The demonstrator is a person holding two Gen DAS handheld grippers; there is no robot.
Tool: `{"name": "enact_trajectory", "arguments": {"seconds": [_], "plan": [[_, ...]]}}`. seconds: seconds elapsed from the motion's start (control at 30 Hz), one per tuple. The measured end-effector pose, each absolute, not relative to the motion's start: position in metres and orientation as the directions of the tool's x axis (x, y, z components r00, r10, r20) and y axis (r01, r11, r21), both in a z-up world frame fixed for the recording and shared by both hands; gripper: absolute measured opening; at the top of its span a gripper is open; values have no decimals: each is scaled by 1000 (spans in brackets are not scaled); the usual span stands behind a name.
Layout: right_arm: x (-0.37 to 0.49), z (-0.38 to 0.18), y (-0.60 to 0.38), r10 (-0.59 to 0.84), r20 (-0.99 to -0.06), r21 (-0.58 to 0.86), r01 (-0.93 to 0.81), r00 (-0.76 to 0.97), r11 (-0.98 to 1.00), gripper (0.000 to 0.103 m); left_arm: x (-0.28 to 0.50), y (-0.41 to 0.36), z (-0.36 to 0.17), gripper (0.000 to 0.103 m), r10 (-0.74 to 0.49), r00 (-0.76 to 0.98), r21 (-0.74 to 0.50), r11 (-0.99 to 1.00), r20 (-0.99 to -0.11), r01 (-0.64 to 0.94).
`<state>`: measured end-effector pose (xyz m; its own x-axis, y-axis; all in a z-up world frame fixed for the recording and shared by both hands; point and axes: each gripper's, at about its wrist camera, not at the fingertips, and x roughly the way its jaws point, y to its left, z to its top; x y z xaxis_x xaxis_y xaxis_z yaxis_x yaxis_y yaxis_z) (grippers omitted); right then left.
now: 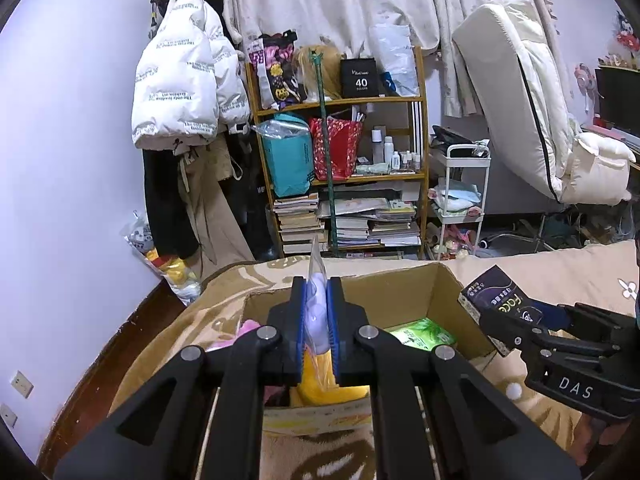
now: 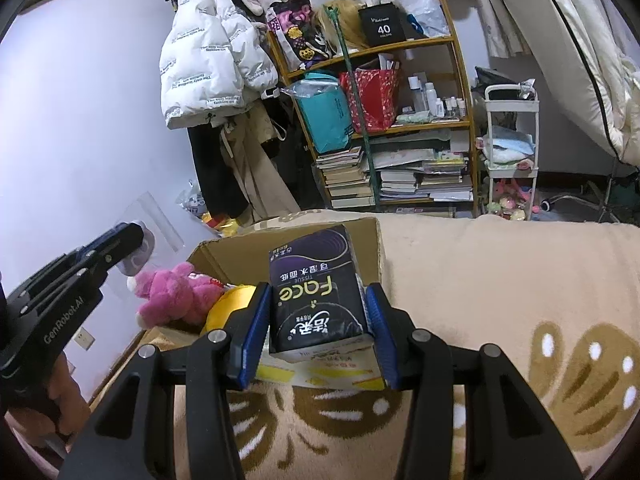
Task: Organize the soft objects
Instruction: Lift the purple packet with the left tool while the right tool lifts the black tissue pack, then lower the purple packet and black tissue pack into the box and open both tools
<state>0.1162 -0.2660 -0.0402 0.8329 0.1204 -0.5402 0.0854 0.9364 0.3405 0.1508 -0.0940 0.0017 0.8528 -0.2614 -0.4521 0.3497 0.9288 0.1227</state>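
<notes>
Both claws are loaded above the cardboard box (image 1: 452, 280) on the patterned blanket (image 2: 500, 280).

The left claw (image 1: 318, 312) is clamped nearly shut on a clear plastic bag (image 1: 316, 276) with something white inside, which is held upright over the open box. The right claw (image 2: 318, 320) is held partly open, its blue pads pressed against both sides of a dark tissue pack (image 2: 316, 292), which is gripped just at the box's near right corner. Inside the box, a pink plush toy (image 2: 176, 292), a yellow soft toy (image 2: 228, 304) and a green tissue pack (image 1: 424, 334) are seen. A cluttered bookshelf (image 1: 420, 176) is seen behind.
</notes>
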Motion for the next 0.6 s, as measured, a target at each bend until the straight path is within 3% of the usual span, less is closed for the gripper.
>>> {"name": "enact_trajectory", "arguments": {"seconds": [0.3,0.6], "plan": [[144,-57,-267,136,-563,343,81,815,936,51,177,-100,-24,10,-289,810,67,926,-510,372],[153,-70,-263,176,-578,351,47,797,935,52,193,-103,-42,16,-228,780,90,936,-583,340]]}}
